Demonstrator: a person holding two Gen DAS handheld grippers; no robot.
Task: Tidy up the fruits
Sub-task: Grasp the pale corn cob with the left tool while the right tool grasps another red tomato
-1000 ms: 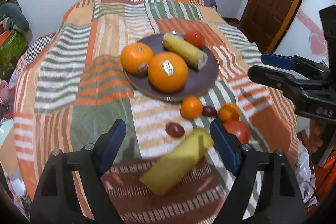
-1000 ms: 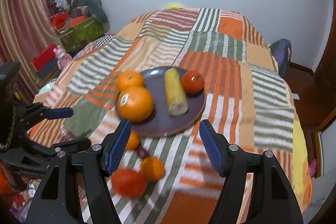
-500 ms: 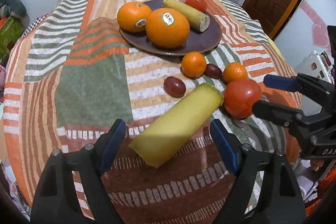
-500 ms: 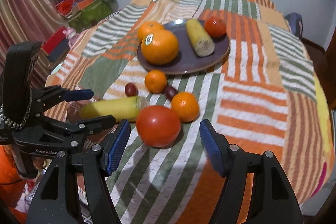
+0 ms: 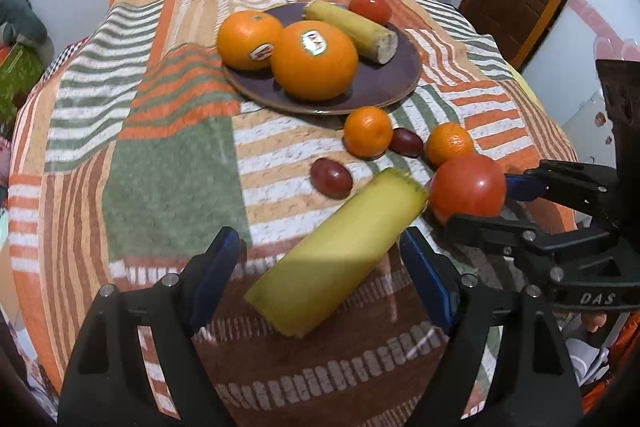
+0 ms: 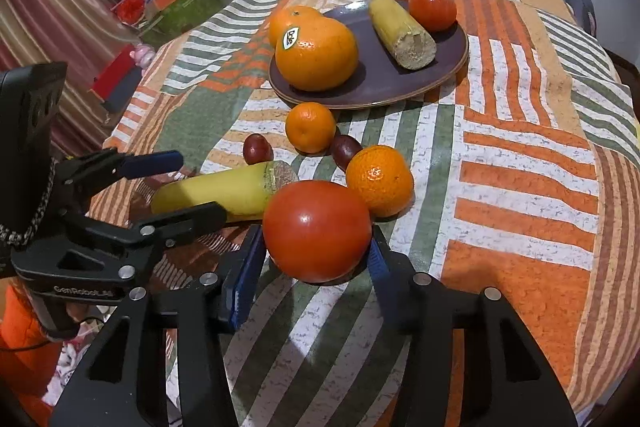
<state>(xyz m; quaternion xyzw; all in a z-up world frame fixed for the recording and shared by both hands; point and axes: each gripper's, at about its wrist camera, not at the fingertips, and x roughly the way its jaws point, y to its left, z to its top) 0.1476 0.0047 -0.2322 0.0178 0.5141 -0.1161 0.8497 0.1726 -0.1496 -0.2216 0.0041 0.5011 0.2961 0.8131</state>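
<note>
While the left gripper (image 5: 320, 259) hangs with fingers spread, a cut banana piece (image 5: 340, 251) lies between them on the striped cloth (image 5: 160, 167), untouched. From the right wrist, the right gripper (image 6: 316, 263) is closing its fingers around a big tomato (image 6: 317, 230), near the plate (image 6: 400, 83) of fruit.

Both cameras ride just behind their claws, tilted steeply down over the near edge of the worktop (image 5: 168, 163) and facing its far side. The left view sits close over the banana piece (image 5: 340, 251), the right view close over the tomato (image 6: 318, 231). Both share these and the plate (image 6: 372, 87); each shows the other claw.
</note>
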